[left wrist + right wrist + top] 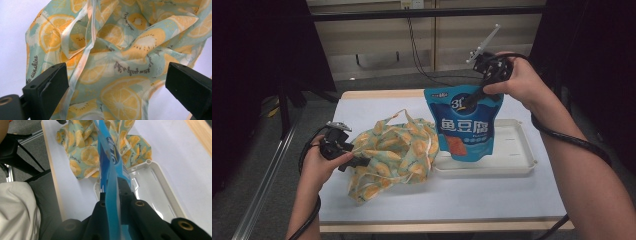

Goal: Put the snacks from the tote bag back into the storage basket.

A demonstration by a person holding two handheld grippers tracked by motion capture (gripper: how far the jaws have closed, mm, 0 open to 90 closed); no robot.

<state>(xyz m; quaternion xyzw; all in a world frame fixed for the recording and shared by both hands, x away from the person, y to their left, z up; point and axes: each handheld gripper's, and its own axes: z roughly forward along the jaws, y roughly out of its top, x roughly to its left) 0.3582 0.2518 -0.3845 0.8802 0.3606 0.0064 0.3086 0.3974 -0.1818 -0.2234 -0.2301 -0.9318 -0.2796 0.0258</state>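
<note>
**Blue snack pouch held over white tray; fruit-print bag at left**

Table: white top with a pale wood edge, bearing all items below.

Fruit-print bag: crumpled cloth, pale green with orange slices, lying on the table just left of the tray, its ribbon handles loose on top.

White tray: shallow, rectangular, right of centre.

Blue snack pouch: hanging upright by its top edge above the tray's left end, its lower end at the tray.

Right gripper: jaws clamped tight on the pouch's top edge.

Left gripper: at the bag's left edge, jaws spread wide with the cloth lying between them, not pinched.
</note>
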